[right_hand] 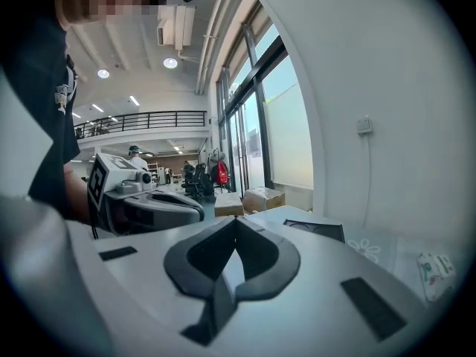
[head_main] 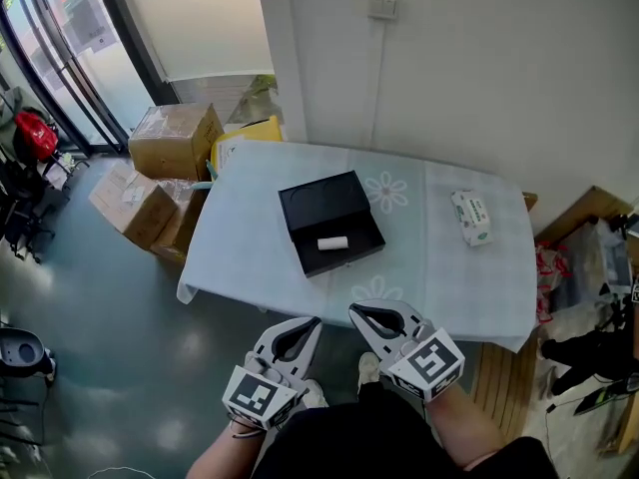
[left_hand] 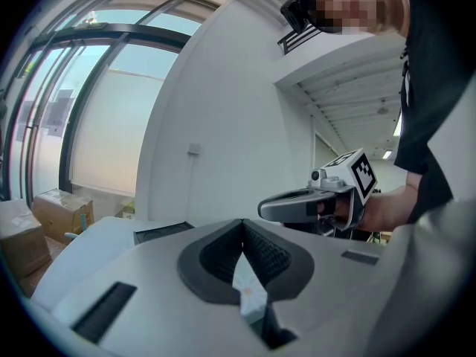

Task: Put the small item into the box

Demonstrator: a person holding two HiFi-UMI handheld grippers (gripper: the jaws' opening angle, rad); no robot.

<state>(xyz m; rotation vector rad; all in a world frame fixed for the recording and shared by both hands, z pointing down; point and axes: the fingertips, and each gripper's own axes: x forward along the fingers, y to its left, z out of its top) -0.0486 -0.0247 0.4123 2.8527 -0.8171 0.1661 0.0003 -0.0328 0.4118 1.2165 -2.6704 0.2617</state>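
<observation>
A black open box (head_main: 329,223) lies in the middle of the table (head_main: 250,267), which has a pale blue cloth. A small white cylinder (head_main: 332,242) lies inside the box, in its near half. Both grippers hang close to my body, off the table's near edge. My left gripper (head_main: 314,321) is shut with nothing between its fingers; in its own view the left gripper (left_hand: 242,223) has its tips meeting. My right gripper (head_main: 352,310) is also shut and empty, as the right gripper (right_hand: 236,221) shows in its own view, with the box (right_hand: 316,230) ahead.
A white tissue pack (head_main: 470,218) lies at the table's right side. Cardboard boxes (head_main: 172,140) are stacked on the floor left of the table. A wall with a socket (head_main: 381,7) stands behind it. Wooden boards and clutter (head_main: 589,218) sit at the right.
</observation>
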